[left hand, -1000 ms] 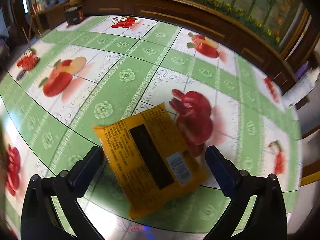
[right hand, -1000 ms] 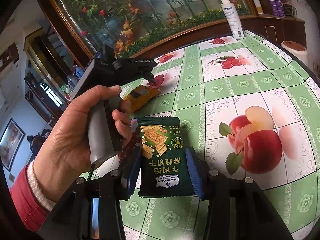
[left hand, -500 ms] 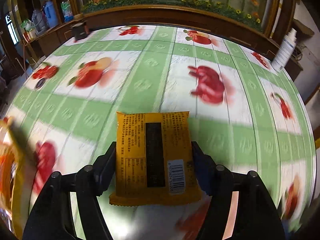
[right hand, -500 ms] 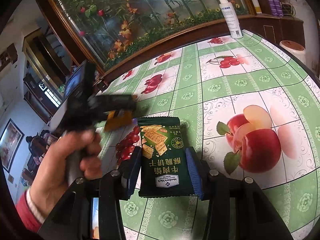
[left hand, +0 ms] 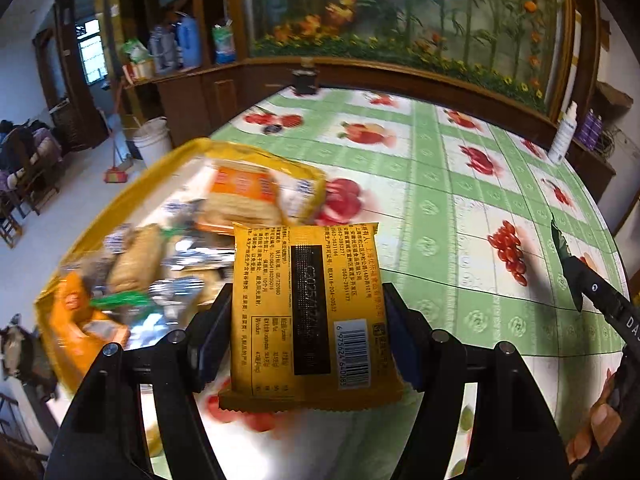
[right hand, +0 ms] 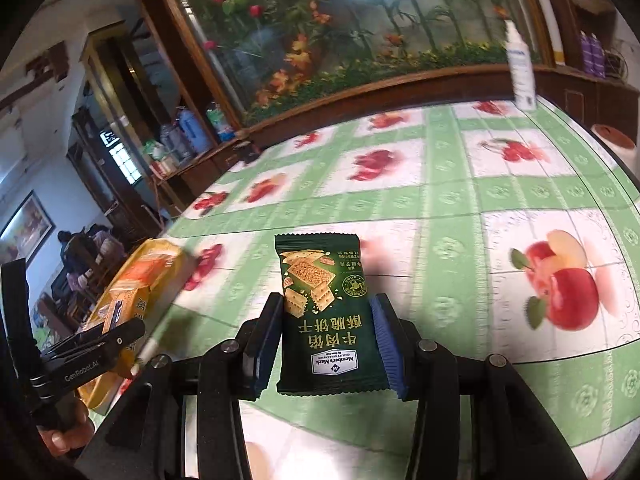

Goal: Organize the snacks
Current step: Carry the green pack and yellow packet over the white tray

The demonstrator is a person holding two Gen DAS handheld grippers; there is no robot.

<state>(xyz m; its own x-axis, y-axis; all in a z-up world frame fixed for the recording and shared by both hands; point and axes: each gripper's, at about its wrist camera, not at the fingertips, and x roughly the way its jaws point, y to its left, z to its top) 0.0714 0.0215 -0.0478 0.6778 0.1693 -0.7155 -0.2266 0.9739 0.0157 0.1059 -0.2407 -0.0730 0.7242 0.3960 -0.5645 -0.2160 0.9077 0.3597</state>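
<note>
The yellow snack packet point(left hand: 310, 316) sits clamped between my left gripper point(left hand: 308, 344) jaws, printed back and barcode facing up, lifted off the table. Just behind it and to the left lies the yellow tray point(left hand: 256, 160), heaped with other wrapped snacks point(left hand: 240, 196) that are too blurred to name. The packet's far edge overlaps the tray's near right corner in my left view.

My right gripper point(right hand: 326, 340) is clenched on a dark green cracker packet point(right hand: 324, 312), held upright above the green-and-white fruit-print tablecloth point(right hand: 448, 208). In that view the tray point(right hand: 160, 246) shows at the left edge of the table, with my left gripper point(right hand: 92, 348) in front of it.

A white spray bottle point(right hand: 520, 68) stands at the table's far right edge, well apart from both packets.
</note>
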